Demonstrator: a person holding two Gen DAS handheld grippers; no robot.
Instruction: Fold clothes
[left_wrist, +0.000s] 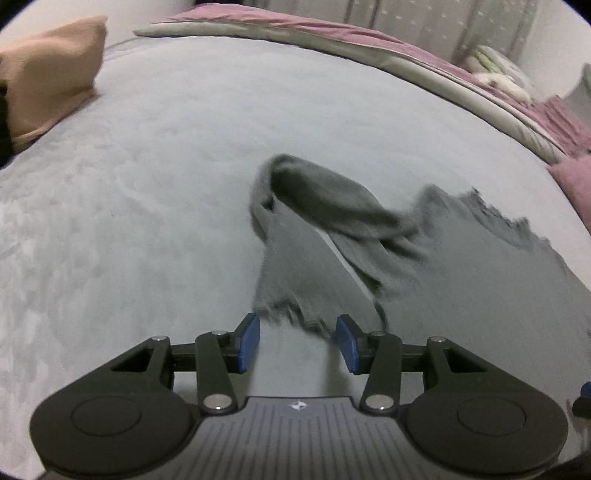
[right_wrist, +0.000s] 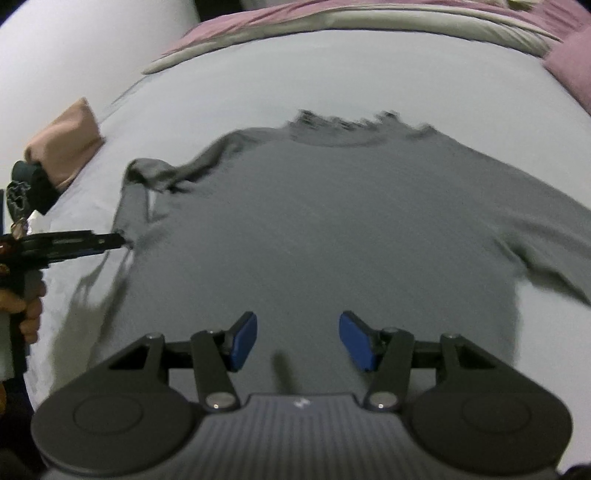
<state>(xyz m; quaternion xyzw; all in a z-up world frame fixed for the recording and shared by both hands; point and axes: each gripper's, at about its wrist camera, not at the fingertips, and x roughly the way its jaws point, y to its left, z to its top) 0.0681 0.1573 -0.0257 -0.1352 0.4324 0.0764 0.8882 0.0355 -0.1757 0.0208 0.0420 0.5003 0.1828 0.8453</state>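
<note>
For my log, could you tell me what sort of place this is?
Most likely a bedroom: a grey sweater lies spread on a wide bed, with a pink quilt and curtains behind.

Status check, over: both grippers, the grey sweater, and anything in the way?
Left gripper open, empty, at folded sleeve cuff. Right gripper open over grey knit sweater, flat on bed. Nothing blocking.
</note>
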